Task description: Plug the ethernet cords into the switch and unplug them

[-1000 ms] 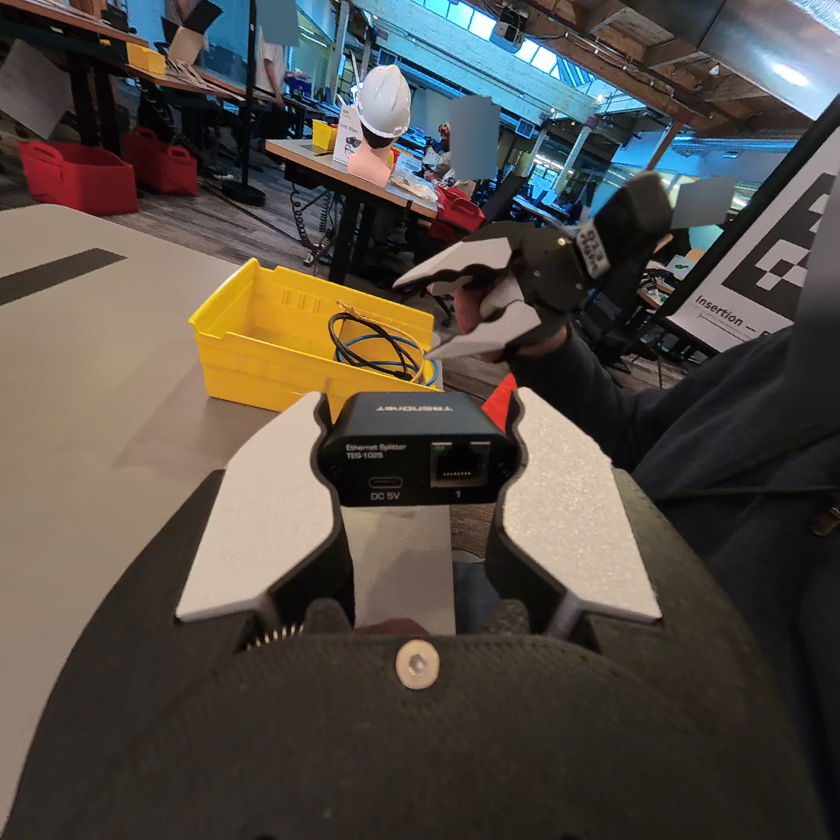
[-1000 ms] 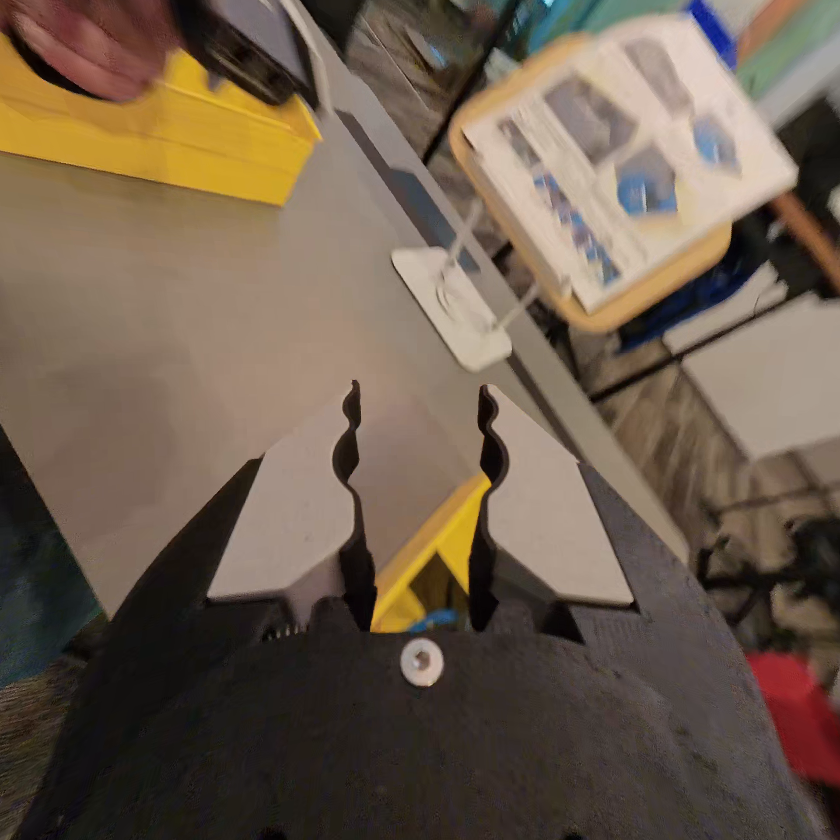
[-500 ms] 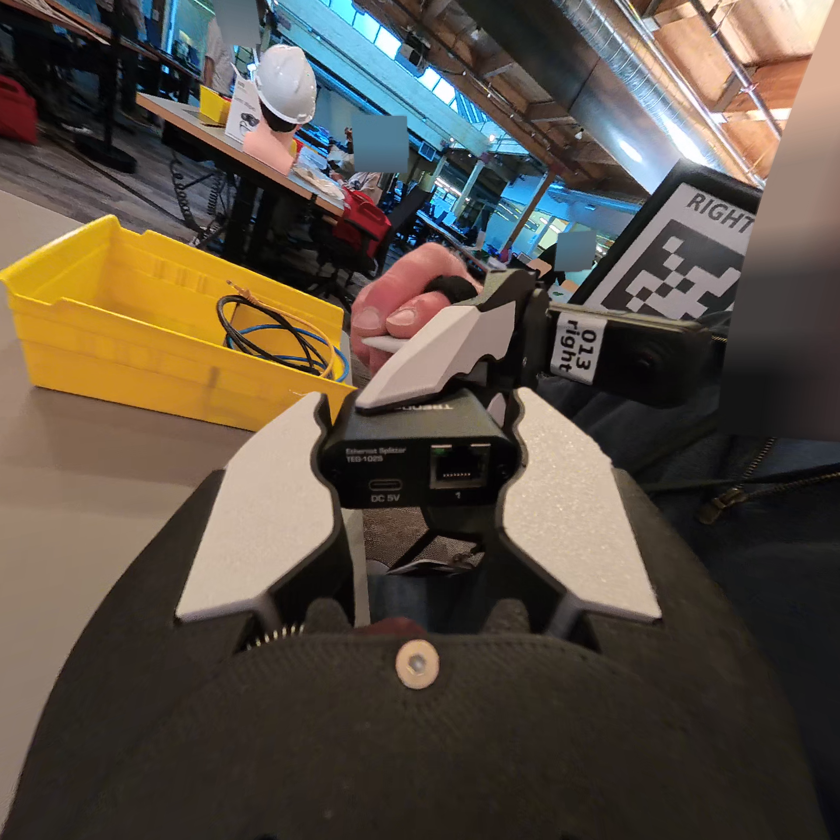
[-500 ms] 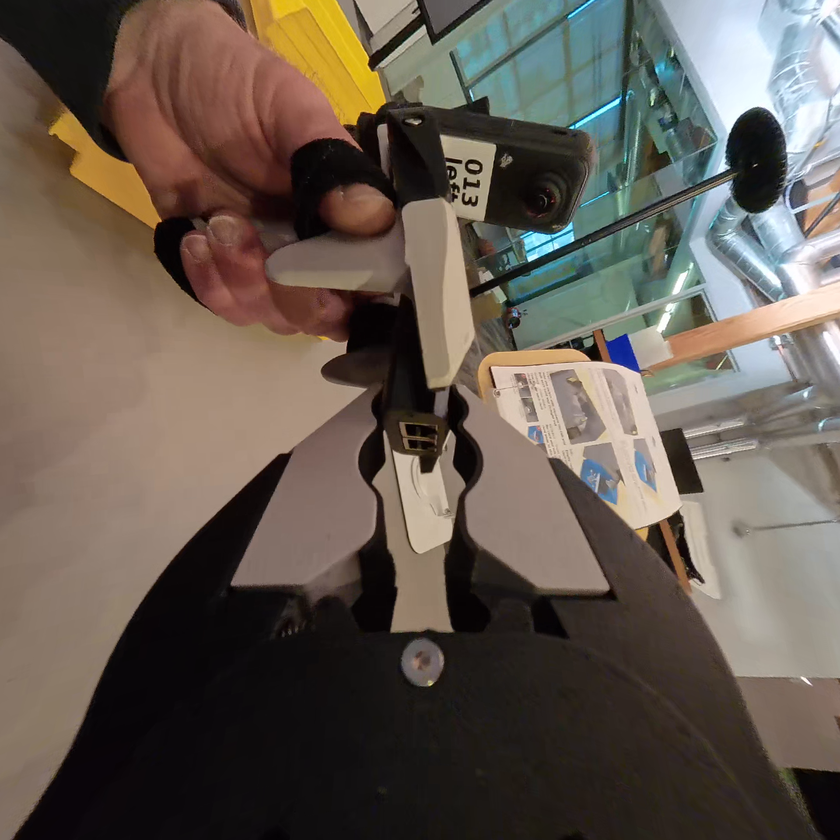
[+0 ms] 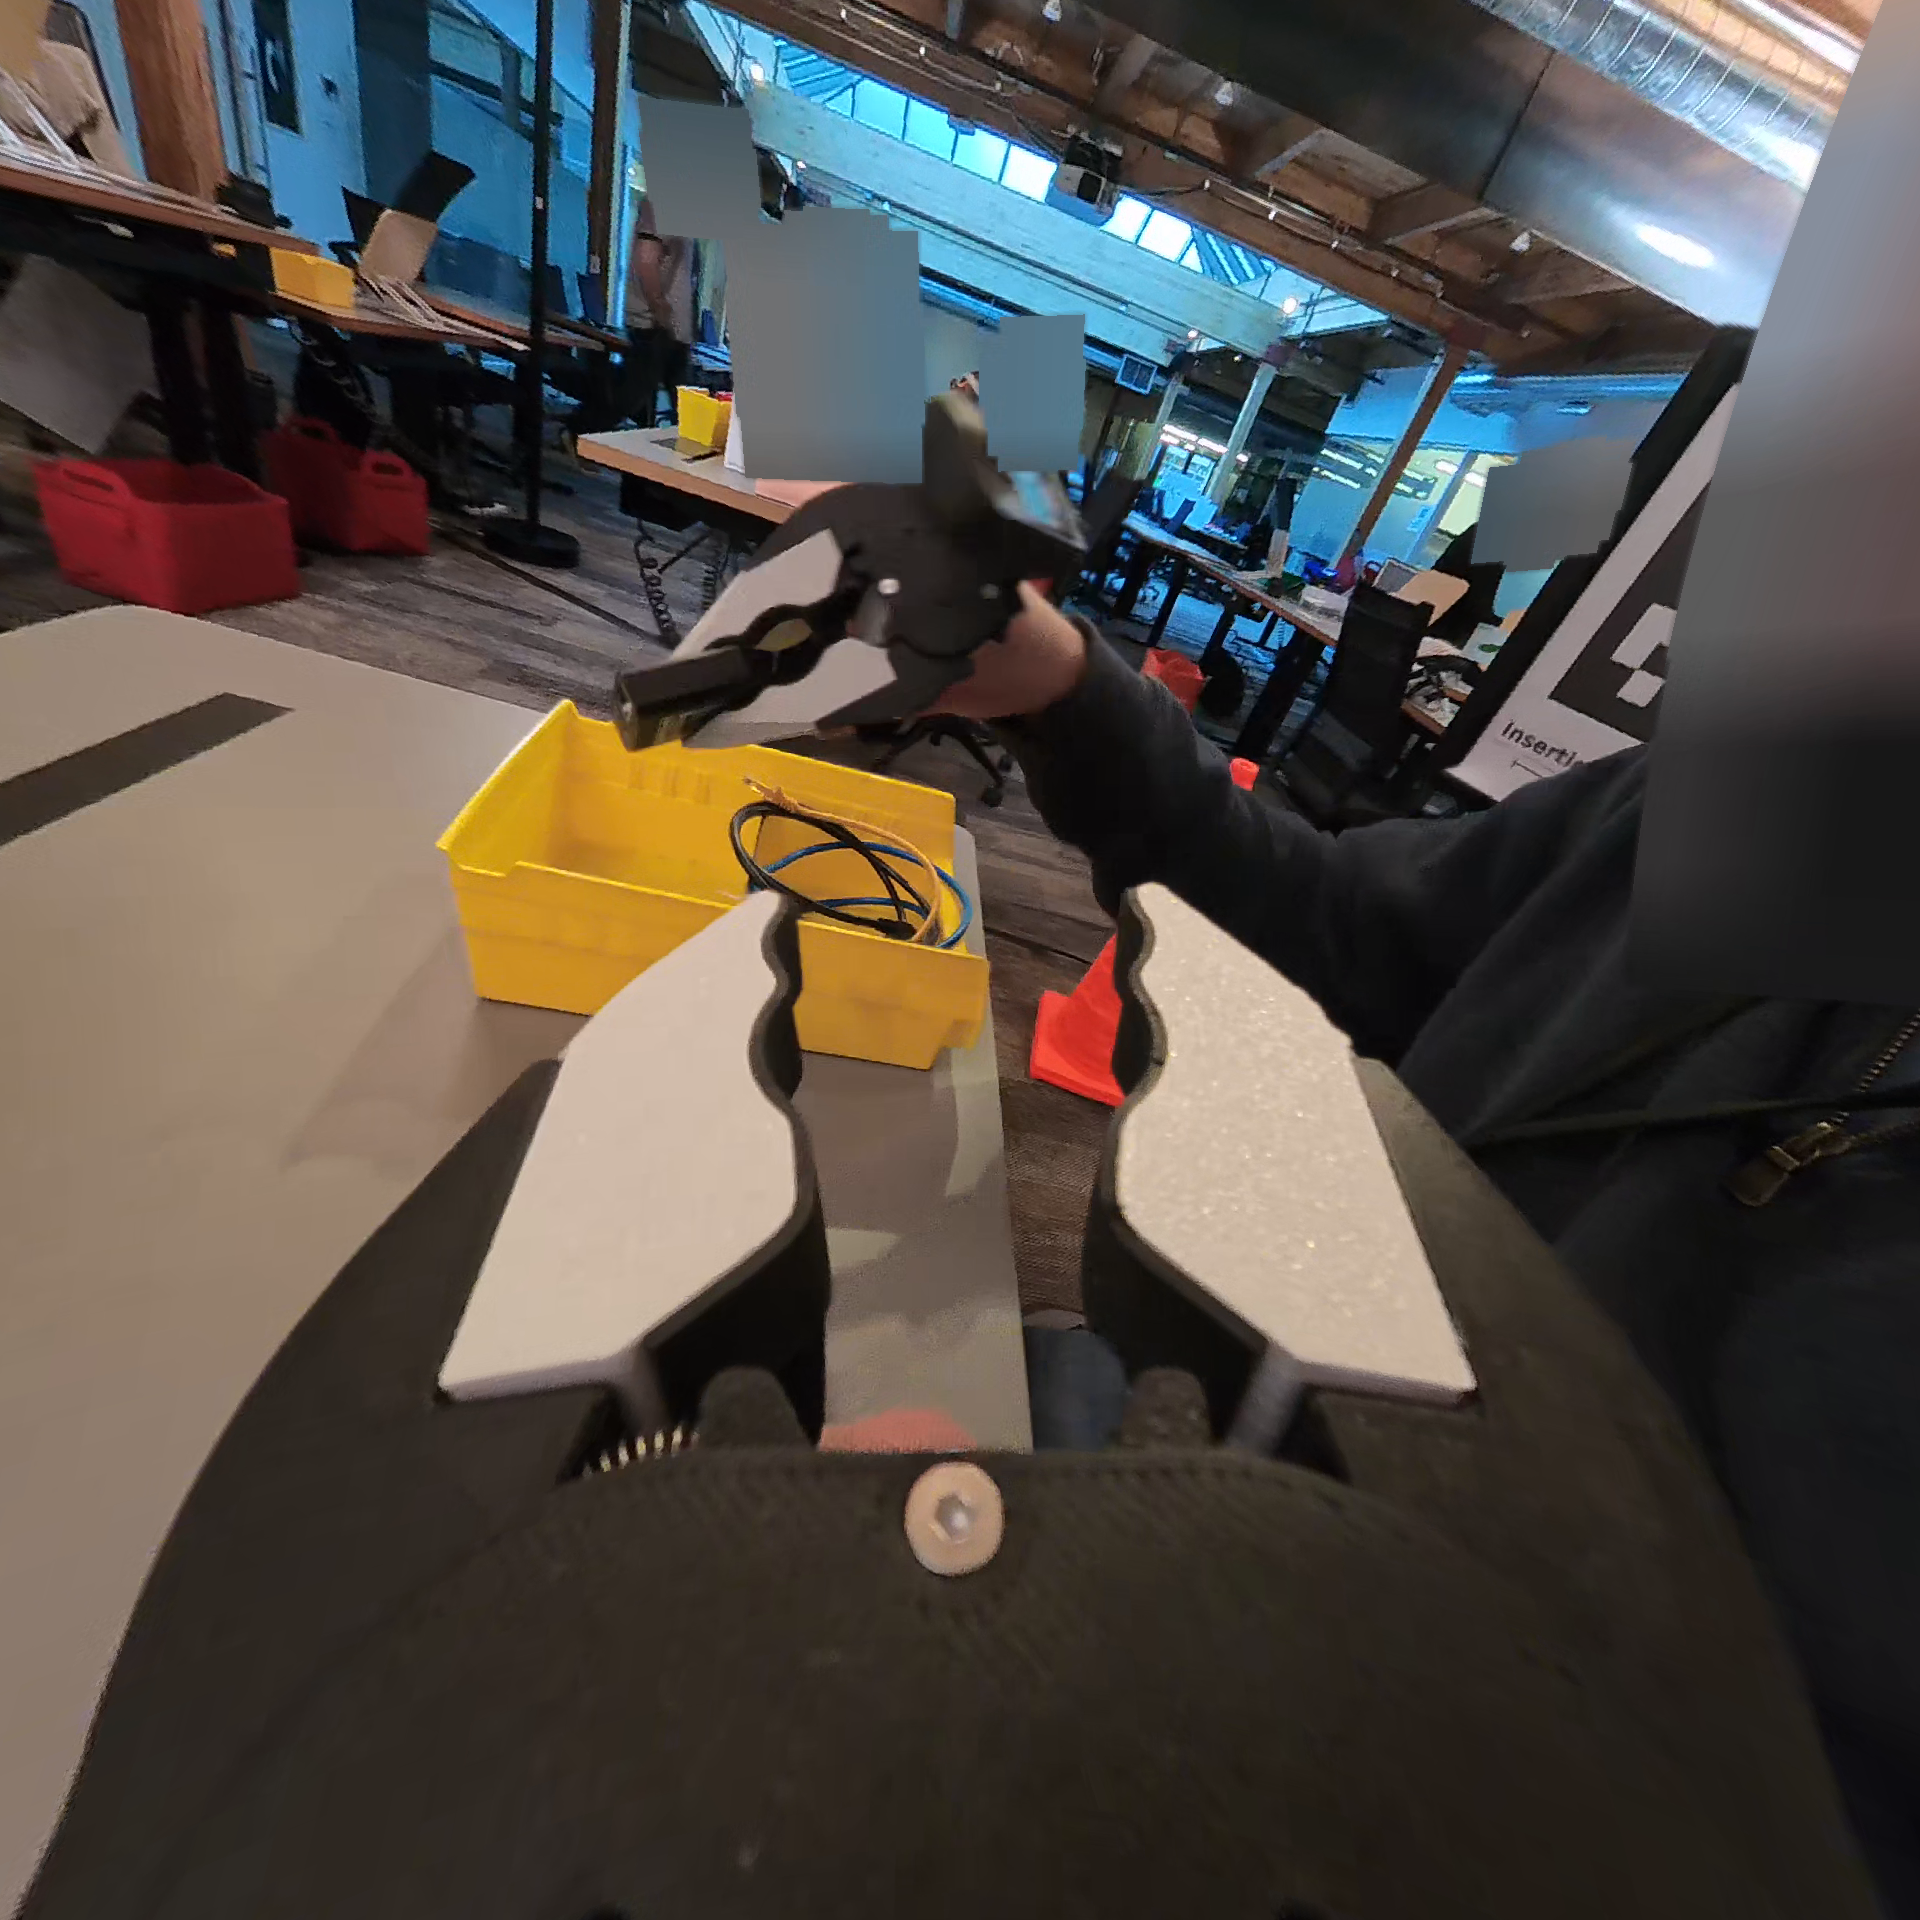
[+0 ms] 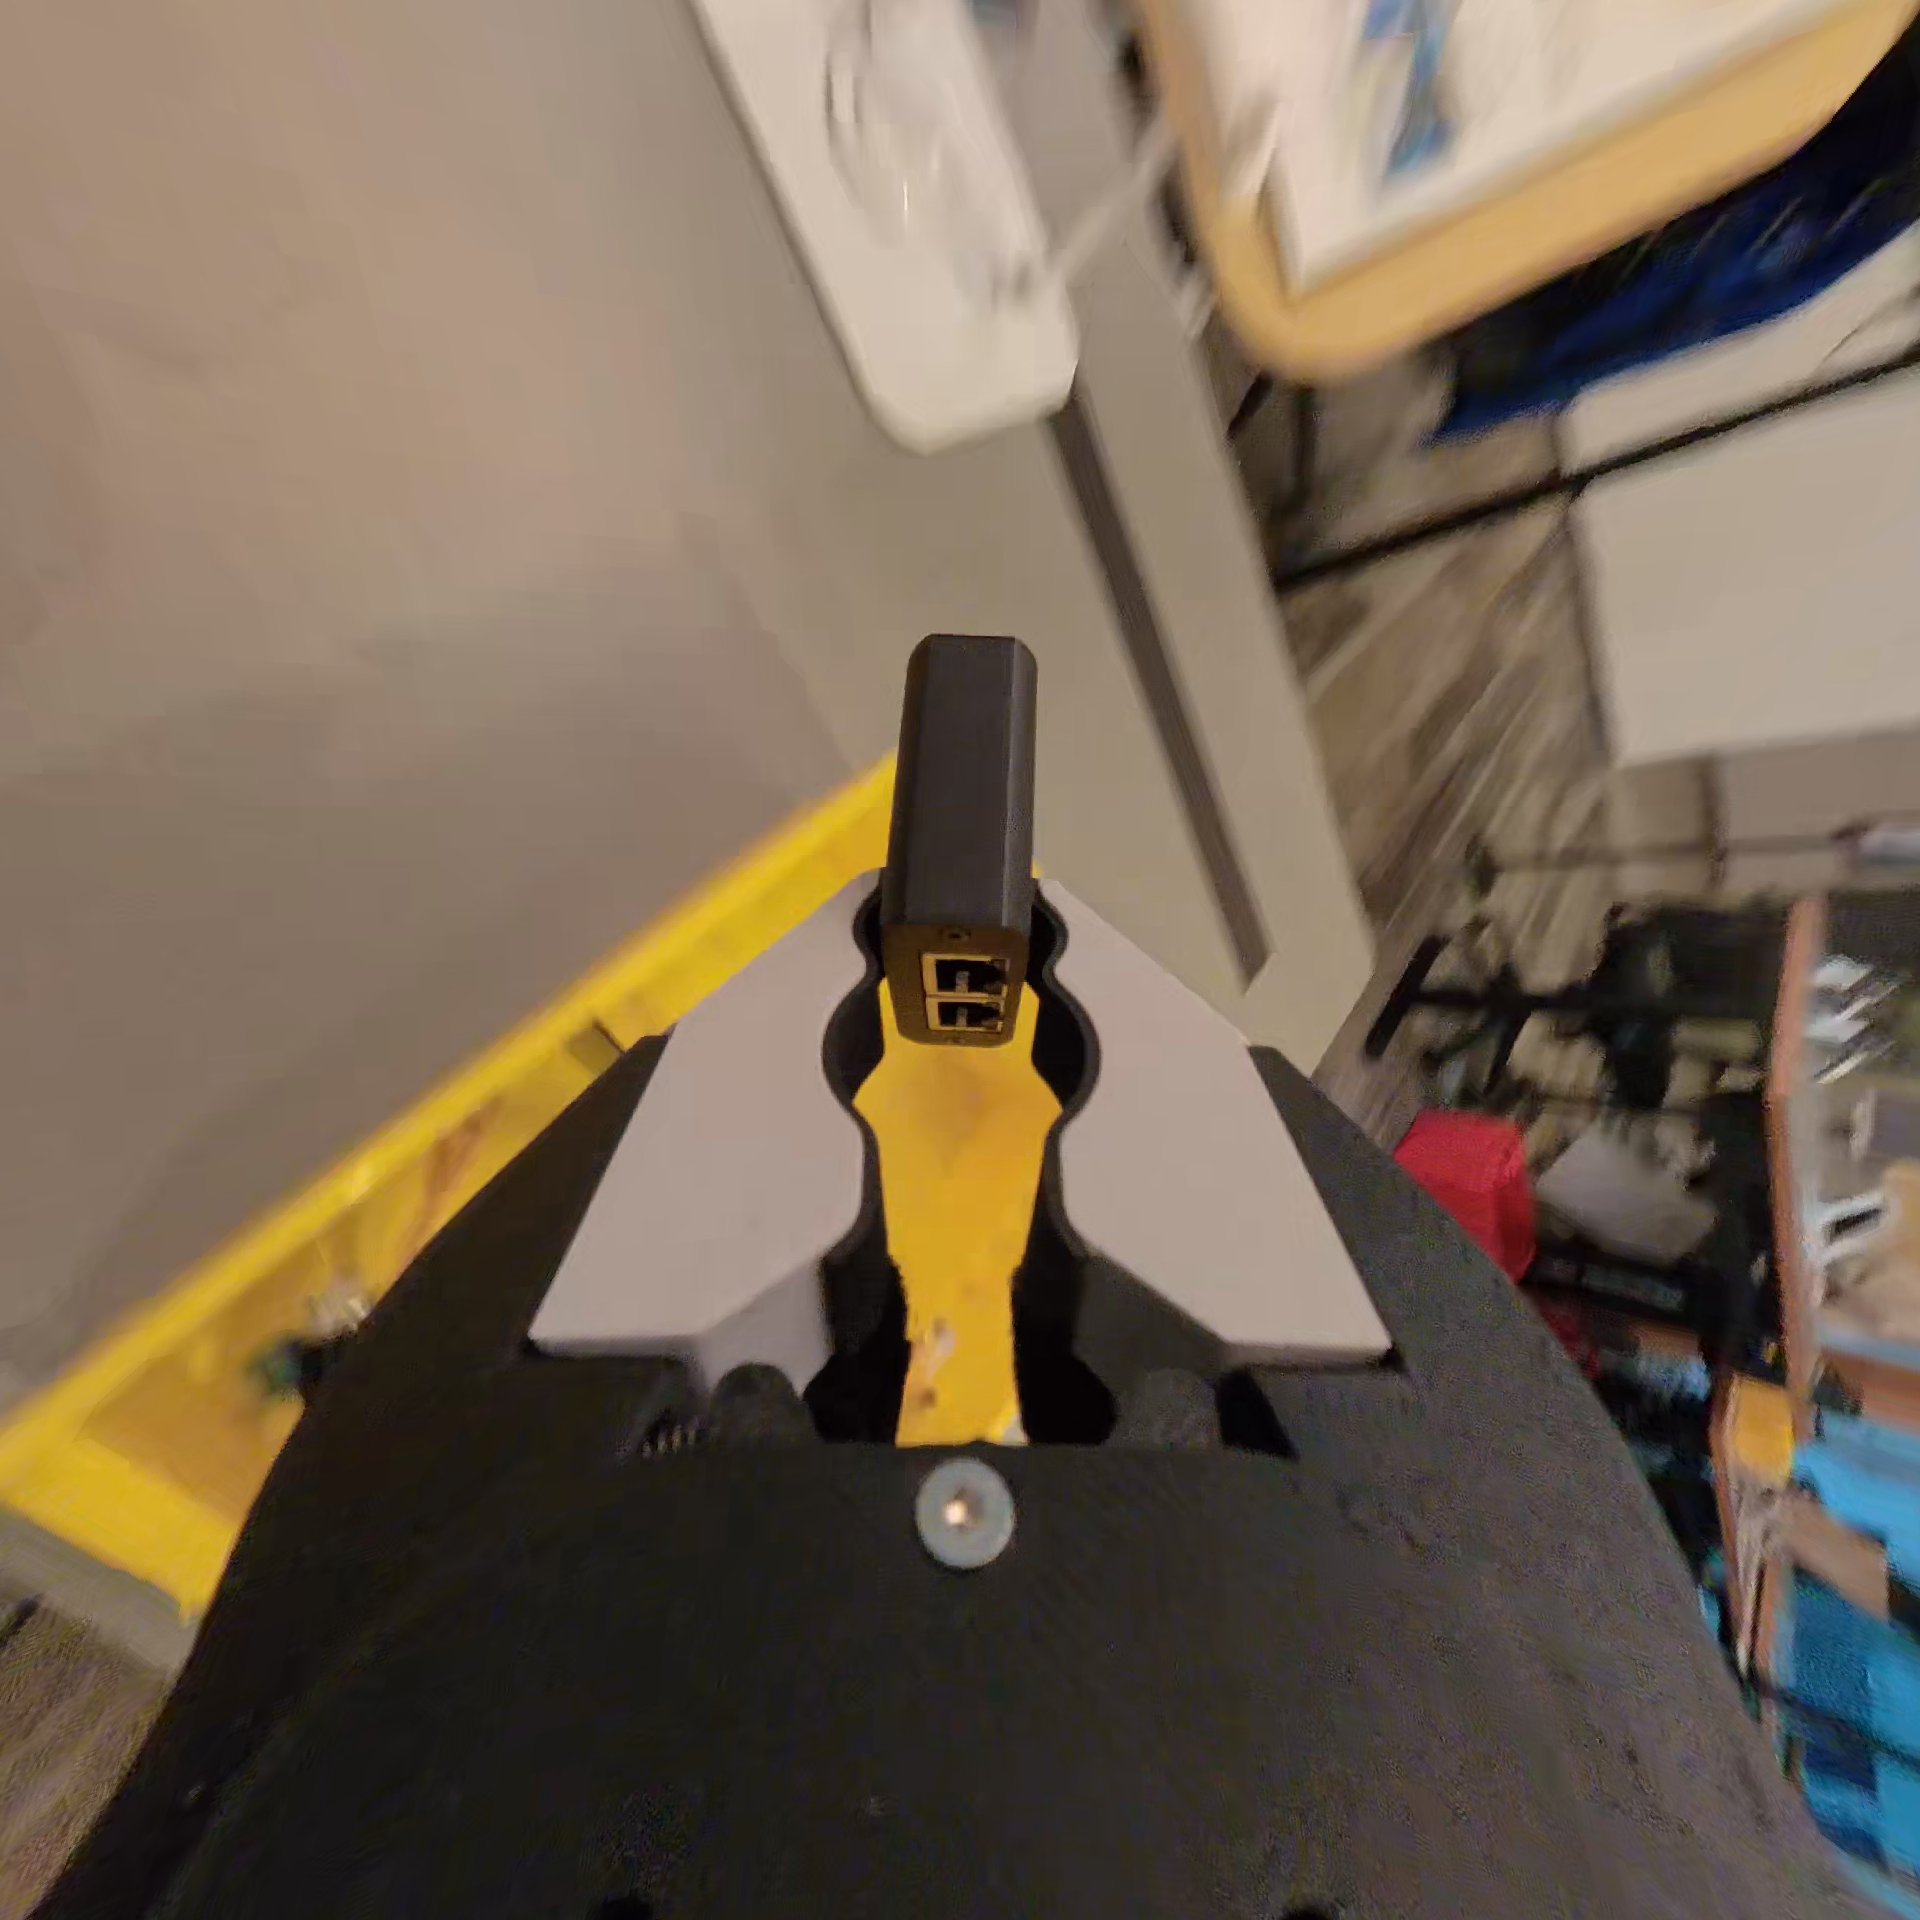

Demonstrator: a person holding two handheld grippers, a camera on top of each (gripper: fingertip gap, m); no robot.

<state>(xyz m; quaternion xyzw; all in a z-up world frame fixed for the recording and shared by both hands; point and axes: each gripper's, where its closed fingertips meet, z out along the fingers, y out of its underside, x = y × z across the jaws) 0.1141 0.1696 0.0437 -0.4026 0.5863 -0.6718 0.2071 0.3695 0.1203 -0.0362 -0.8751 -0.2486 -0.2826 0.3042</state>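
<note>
Gripping the black switch (image 6: 961,821) near its 2-port end, right claw (image 6: 958,914) holds it above the yellow bin (image 5: 582,894). Left claw (image 5: 951,925) gapes wide, nothing held. Ethernet cords (image 5: 847,868) lie coiled in bin on grey counter (image 5: 208,987).

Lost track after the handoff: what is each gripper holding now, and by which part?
The right gripper holds the black switch by its two-port end, jaws clamped on its sides. The left gripper is open and holds nothing.
</note>
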